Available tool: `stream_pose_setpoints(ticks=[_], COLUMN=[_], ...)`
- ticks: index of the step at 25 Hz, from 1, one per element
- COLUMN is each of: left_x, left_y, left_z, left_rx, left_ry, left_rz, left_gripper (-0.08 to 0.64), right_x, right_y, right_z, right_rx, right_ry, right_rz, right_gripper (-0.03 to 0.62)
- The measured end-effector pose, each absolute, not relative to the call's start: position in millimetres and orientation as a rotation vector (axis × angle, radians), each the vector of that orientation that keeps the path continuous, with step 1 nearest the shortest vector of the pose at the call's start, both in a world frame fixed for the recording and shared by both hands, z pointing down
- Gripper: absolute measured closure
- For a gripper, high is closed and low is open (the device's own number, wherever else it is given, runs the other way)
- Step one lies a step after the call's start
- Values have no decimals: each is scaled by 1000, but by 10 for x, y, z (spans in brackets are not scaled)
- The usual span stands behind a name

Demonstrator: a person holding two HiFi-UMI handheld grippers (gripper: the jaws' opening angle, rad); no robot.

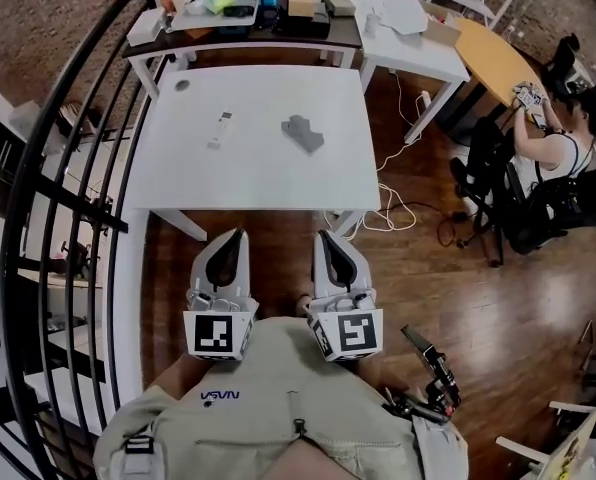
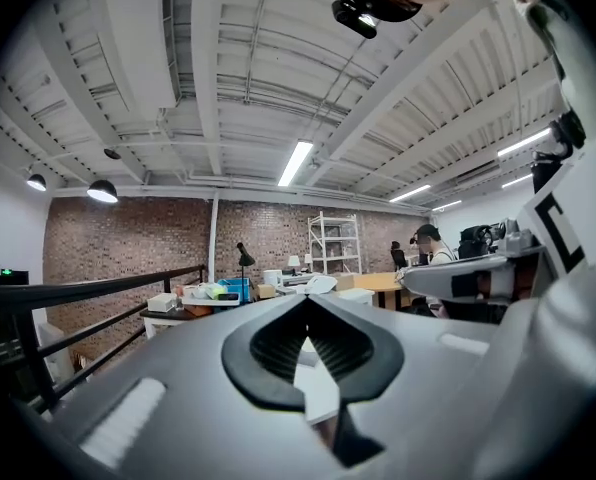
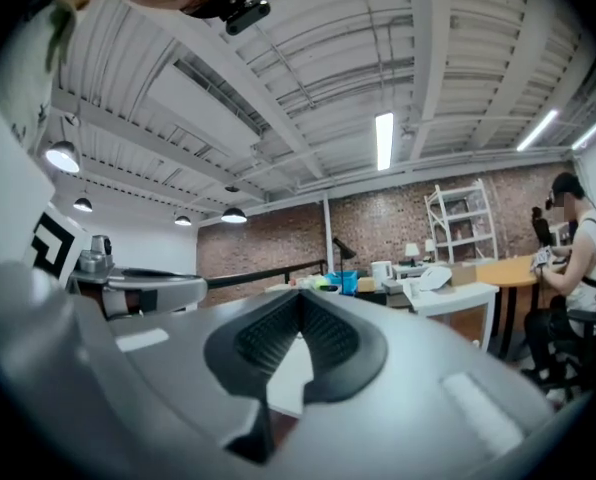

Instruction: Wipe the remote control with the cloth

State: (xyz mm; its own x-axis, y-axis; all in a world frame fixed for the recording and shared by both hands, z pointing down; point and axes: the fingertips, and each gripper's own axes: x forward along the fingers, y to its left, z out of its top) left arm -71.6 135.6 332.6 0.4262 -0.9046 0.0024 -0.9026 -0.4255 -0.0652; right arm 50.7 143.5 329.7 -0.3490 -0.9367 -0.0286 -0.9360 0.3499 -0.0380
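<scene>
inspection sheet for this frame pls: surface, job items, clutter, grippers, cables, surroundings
Surface: white table, top mostly bare.
Job's things: remote control lying flat left of centre; grey cloth crumpled to its right, apart from it.
Clutter: small dark round thing near the far left corner; cannot tell what it is.
Grippers: left gripper and right gripper both have jaws shut on nothing, short of the table's near edge.
Cables: white cable loose on the floor right of the table.
Surroundings: black railing at left; cluttered back table; seated person at right.
</scene>
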Motion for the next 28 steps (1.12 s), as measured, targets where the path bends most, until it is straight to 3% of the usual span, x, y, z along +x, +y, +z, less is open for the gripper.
stream_pose_setpoints(ticks=[28], left_x=[-522], left_y=[1376], left_z=[3403], left_rx=[-2647], left_ry=[1593], left_rz=[-108], left_gripper=[555], right_x=[518], right_y=[1430], right_z=[3441], right_rx=[-1811], right_ry=[2577], right_rz=[-60], right_gripper=[591])
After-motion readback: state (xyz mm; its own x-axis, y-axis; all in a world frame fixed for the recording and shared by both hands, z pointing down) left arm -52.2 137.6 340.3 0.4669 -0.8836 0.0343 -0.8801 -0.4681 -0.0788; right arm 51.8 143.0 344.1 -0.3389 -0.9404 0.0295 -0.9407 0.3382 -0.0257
